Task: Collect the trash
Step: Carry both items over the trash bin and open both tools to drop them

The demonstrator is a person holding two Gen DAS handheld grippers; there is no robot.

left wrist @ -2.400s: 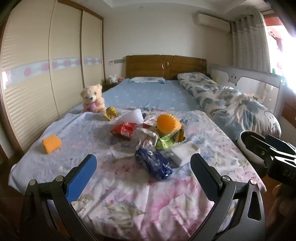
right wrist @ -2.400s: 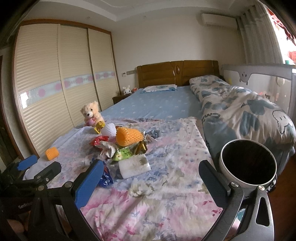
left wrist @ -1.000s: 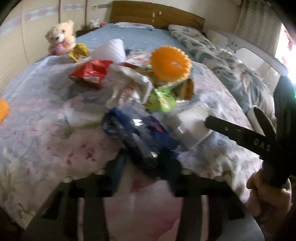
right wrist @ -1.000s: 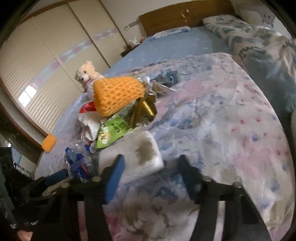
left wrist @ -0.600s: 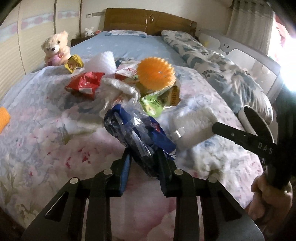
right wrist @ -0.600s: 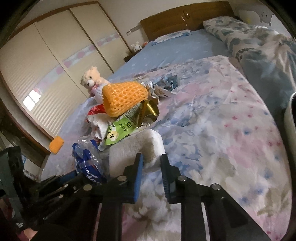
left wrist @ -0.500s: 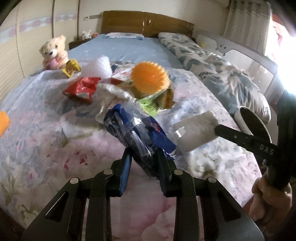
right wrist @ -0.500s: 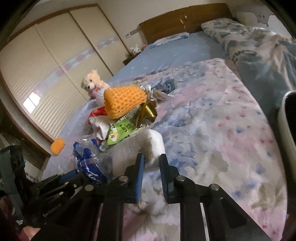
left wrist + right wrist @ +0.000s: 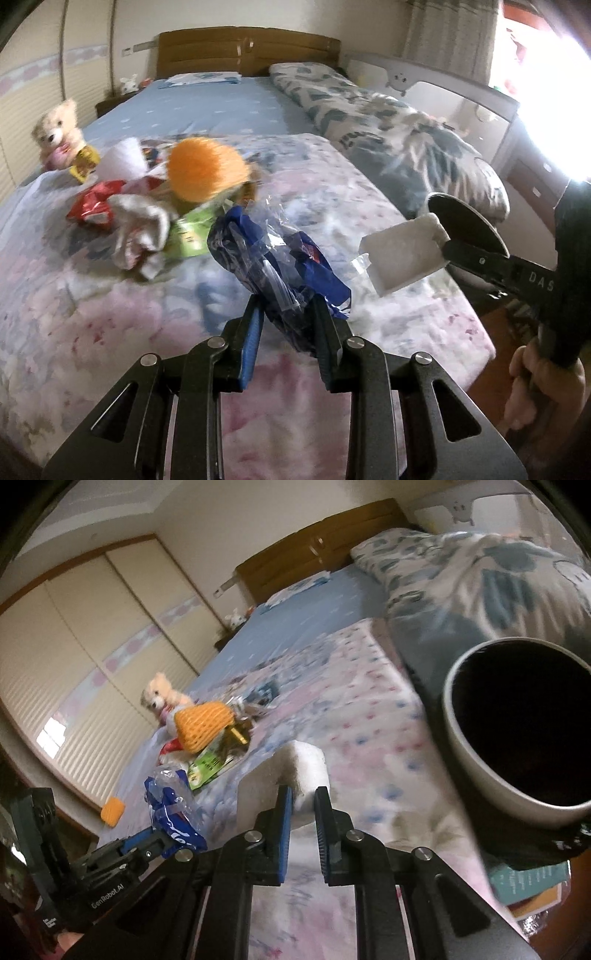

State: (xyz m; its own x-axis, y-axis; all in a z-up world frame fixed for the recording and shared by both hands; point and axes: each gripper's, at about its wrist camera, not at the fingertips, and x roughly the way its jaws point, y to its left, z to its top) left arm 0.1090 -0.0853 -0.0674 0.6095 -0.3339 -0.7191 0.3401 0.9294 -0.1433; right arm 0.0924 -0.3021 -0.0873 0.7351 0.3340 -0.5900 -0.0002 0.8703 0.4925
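Clamping a crumpled blue and clear plastic wrapper (image 9: 280,266) in my left gripper (image 9: 286,314), I am holding it lifted clear of the floral bedspread (image 9: 92,295), the two blue-padded jaws pinched narrowly around its lower end. My right gripper (image 9: 303,805) is squeezing one edge of a white foam block (image 9: 288,775), also raised off the bed, and in the left wrist view that block (image 9: 404,251) is hanging just in front of the grey trash bin (image 9: 465,221) standing beside the bed's right edge. In the right wrist view the bin's dark open mouth (image 9: 517,731) is sitting just to the right of the block. The remaining litter is lying in a heap toward the bedspread's far left part: an orange foam net (image 9: 205,170), a green packet (image 9: 208,768), a red wrapper (image 9: 94,203) and crumpled white paper (image 9: 140,225). A teddy bear (image 9: 55,129) is sitting at the left edge behind them.
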